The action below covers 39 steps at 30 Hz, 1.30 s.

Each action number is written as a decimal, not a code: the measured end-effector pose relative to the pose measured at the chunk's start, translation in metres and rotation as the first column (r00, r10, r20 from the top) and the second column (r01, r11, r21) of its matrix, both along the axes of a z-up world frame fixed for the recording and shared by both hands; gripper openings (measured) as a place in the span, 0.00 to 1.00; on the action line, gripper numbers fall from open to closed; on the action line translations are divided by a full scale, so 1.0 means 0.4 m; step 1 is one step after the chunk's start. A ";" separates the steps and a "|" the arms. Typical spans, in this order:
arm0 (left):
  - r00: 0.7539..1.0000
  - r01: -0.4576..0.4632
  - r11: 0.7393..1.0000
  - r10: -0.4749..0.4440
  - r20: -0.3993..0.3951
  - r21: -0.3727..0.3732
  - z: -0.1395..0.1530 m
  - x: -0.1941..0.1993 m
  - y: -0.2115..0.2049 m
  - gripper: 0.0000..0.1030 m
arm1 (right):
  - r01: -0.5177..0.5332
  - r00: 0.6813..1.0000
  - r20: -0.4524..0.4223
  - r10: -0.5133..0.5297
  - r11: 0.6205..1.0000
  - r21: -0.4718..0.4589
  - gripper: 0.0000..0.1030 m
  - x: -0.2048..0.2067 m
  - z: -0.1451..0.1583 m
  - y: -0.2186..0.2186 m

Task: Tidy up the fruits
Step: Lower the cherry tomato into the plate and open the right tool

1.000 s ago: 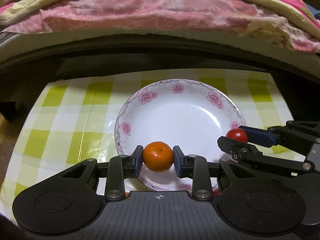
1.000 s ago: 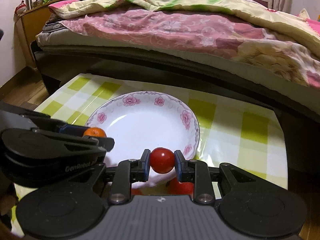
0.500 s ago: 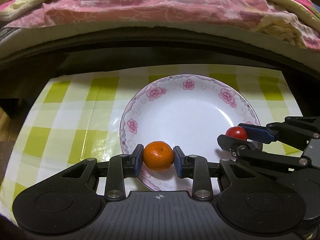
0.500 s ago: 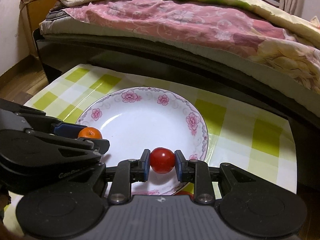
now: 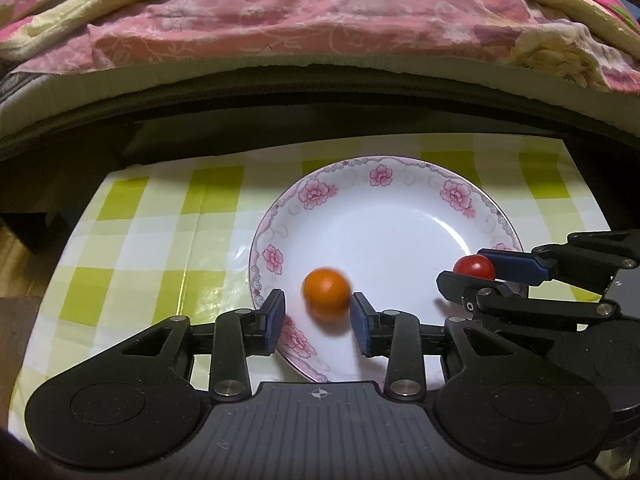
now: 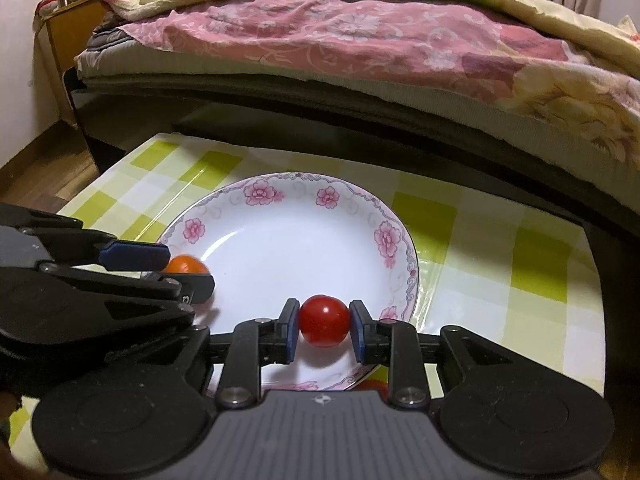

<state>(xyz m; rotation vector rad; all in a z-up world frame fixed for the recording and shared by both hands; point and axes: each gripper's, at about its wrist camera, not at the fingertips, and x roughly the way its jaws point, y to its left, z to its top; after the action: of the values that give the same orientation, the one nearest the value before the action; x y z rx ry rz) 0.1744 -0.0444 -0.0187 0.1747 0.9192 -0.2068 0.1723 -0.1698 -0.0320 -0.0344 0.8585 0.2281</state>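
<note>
A white plate with pink flowers (image 5: 400, 216) (image 6: 280, 216) sits on the green-checked tablecloth. My left gripper (image 5: 319, 322) is open over the plate's near left rim. The orange mandarin (image 5: 327, 294) is blurred between its fingers, free of the pads; it also shows in the right wrist view (image 6: 186, 265). My right gripper (image 6: 324, 330) holds a red tomato (image 6: 324, 321) over the plate's near right rim, the pads close on both sides. The tomato shows in the left wrist view (image 5: 474, 267) too.
The small table (image 5: 132, 264) stands against a bed with a pink and yellow quilt (image 5: 320, 20). A second red fruit (image 6: 372, 385) peeks from under the right gripper beside the plate. A wooden nightstand (image 6: 68, 28) is at the far left.
My left gripper has opened and let go of the mandarin, which is dropping onto the plate. Both grippers moved a little further over the plate. The right gripper's jaws look slightly wider.
</note>
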 end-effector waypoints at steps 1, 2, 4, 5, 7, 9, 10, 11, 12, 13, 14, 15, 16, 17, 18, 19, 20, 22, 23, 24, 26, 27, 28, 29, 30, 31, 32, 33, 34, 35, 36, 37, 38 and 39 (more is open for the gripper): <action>1.000 0.000 1.000 0.000 0.001 -0.001 0.000 0.000 0.000 0.45 | 0.001 1.000 0.002 -0.001 1.000 0.000 0.30 0.001 0.000 0.000; 1.000 0.000 1.000 0.000 0.002 -0.001 0.001 0.000 0.001 0.46 | 0.001 1.000 0.002 -0.001 1.000 0.000 0.30 0.001 -0.001 0.000; 1.000 -0.002 1.000 0.002 0.007 -0.003 0.004 -0.002 0.003 0.48 | 0.003 1.000 0.002 -0.003 1.000 0.002 0.30 0.000 0.000 -0.002; 1.000 -0.003 1.000 0.003 0.009 -0.003 0.006 -0.003 0.004 0.51 | 0.003 1.000 0.003 -0.003 1.000 0.003 0.30 0.000 0.001 -0.003; 1.000 -0.006 1.000 0.006 0.012 -0.003 0.010 -0.005 0.007 0.55 | 0.003 1.000 0.004 -0.003 1.000 0.000 0.30 -0.001 0.003 -0.004; 1.000 -0.005 1.000 0.005 0.009 -0.012 0.013 -0.008 0.010 0.57 | 0.001 1.000 0.009 -0.001 1.000 -0.001 0.30 -0.005 0.009 -0.007; 1.000 -0.004 1.000 0.004 0.008 -0.015 0.015 -0.010 0.011 0.57 | 0.001 1.000 0.012 -0.001 1.000 0.001 0.30 -0.008 0.012 -0.009; 1.000 -0.002 1.000 0.002 0.008 -0.017 0.017 -0.013 0.011 0.57 | 0.002 1.000 0.014 -0.002 1.000 0.004 0.31 -0.011 0.015 -0.011; 1.000 0.001 1.000 -0.001 0.008 -0.017 0.018 -0.016 0.010 0.58 | 0.005 1.000 0.016 -0.005 1.000 0.006 0.32 -0.013 0.017 -0.013; 1.000 0.005 1.000 -0.005 0.009 -0.017 0.021 -0.019 0.010 0.59 | 0.006 1.000 0.016 -0.006 1.000 0.008 0.33 -0.014 0.019 -0.016; 1.000 0.009 1.000 -0.009 0.010 -0.018 0.023 -0.023 0.009 0.60 | 0.007 1.000 0.014 -0.007 1.000 0.009 0.33 -0.016 0.020 -0.018; 1.000 0.014 1.000 -0.014 0.011 -0.018 0.024 -0.027 0.009 0.60 | 0.008 1.000 0.012 -0.008 1.000 0.008 0.33 -0.018 0.021 -0.019; 1.000 0.018 1.000 -0.018 0.011 -0.018 0.026 -0.030 0.009 0.60 | 0.010 1.000 0.011 -0.010 1.000 0.006 0.33 -0.020 0.022 -0.020; 1.000 0.022 1.000 -0.022 0.011 -0.018 0.027 -0.033 0.008 0.61 | 0.011 1.000 0.010 -0.011 1.000 0.005 0.33 -0.021 0.022 -0.021; 1.000 0.025 1.000 -0.025 0.010 -0.019 0.029 -0.035 0.008 0.61 | 0.011 1.000 0.008 -0.011 1.000 0.006 0.33 -0.022 0.023 -0.022; 1.000 0.027 0.999 -0.026 0.009 -0.021 0.031 -0.037 0.008 0.61 | 0.011 1.000 0.007 -0.011 1.000 0.007 0.33 -0.025 0.024 -0.024; 1.000 0.028 0.999 -0.028 0.009 -0.025 0.033 -0.039 0.009 0.61 | 0.011 1.000 0.006 -0.011 1.000 0.008 0.33 -0.027 0.025 -0.025; 0.999 0.031 0.999 -0.031 0.007 -0.032 0.037 -0.043 0.010 0.61 | 0.010 1.000 0.008 -0.010 1.000 0.012 0.33 -0.032 0.029 -0.028; 0.999 0.033 0.999 -0.033 0.007 -0.034 0.039 -0.046 0.011 0.62 | 0.010 1.000 0.008 -0.010 1.000 0.015 0.33 -0.034 0.030 -0.029; 0.999 0.034 0.999 -0.034 0.007 -0.036 0.041 -0.048 0.012 0.62 | 0.010 1.000 0.008 -0.010 1.000 0.017 0.33 -0.036 0.032 -0.030; 0.999 0.037 0.999 -0.037 0.008 -0.039 0.044 -0.052 0.013 0.62 | 0.010 1.000 0.012 -0.011 1.000 0.021 0.33 -0.040 0.035 -0.031; 0.999 0.038 0.998 -0.038 0.009 -0.040 0.046 -0.054 0.014 0.62 | 0.010 1.000 0.013 -0.010 1.000 0.022 0.33 -0.041 0.038 -0.031; 0.999 0.041 0.998 -0.040 0.010 -0.040 0.047 -0.057 0.014 0.62 | 0.010 1.000 0.015 -0.010 1.000 0.021 0.33 -0.042 0.040 -0.031; 0.999 0.043 0.998 -0.042 0.011 -0.041 0.047 -0.059 0.014 0.63 | 0.009 1.000 0.018 -0.009 1.000 0.019 0.33 -0.043 0.042 -0.031; 0.999 0.044 0.998 -0.044 0.010 -0.041 0.047 -0.060 0.014 0.63 | 0.009 1.000 0.019 -0.009 1.000 0.016 0.33 -0.046 0.044 -0.030; 0.999 0.046 0.998 -0.046 0.010 -0.041 0.047 -0.062 0.015 0.63 | 0.010 1.000 0.020 -0.010 1.000 0.015 0.33 -0.048 0.045 -0.030; 0.999 0.049 0.998 -0.049 0.010 -0.041 0.047 -0.064 0.015 0.63 | 0.011 1.000 0.021 -0.011 1.000 0.014 0.33 -0.050 0.047 -0.030; 0.999 0.052 0.998 -0.051 0.009 -0.039 0.047 -0.066 0.015 0.63 | 0.011 1.000 0.022 -0.011 1.000 0.014 0.33 -0.052 0.048 -0.031; 0.998 0.054 0.998 -0.054 0.009 -0.038 0.047 -0.068 0.015 0.63 | 0.010 1.000 0.022 -0.011 1.000 0.013 0.33 -0.054 0.049 -0.031; 0.998 0.055 0.998 -0.055 0.009 -0.037 0.048 -0.070 0.015 0.64 | 0.009 1.000 0.023 -0.009 1.000 0.011 0.33 -0.056 0.050 -0.030; 0.998 0.057 0.998 -0.056 0.009 -0.037 0.048 -0.072 0.015 0.64 | 0.009 1.000 0.025 -0.009 1.000 0.010 0.33 -0.058 0.051 -0.030; 0.998 0.059 0.998 -0.059 0.010 -0.039 0.049 -0.074 0.016 0.64 | 0.008 1.000 0.026 -0.008 1.000 0.008 0.33 -0.061 0.053 -0.030; 0.998 0.061 0.997 -0.061 0.011 -0.039 0.049 -0.075 0.016 0.64 | 0.007 1.000 0.027 -0.007 1.000 0.006 0.33 -0.063 0.055 -0.029; 0.998 0.063 0.997 -0.063 0.011 -0.038 0.050 -0.077 0.016 0.64 | 0.006 1.000 0.029 -0.006 1.000 0.006 0.33 -0.065 0.056 -0.029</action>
<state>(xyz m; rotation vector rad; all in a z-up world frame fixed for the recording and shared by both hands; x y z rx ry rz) 0.1438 -0.0379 0.0011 0.1689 0.9000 -0.2814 0.1462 -0.1813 -0.0097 -0.0294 0.8292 0.2237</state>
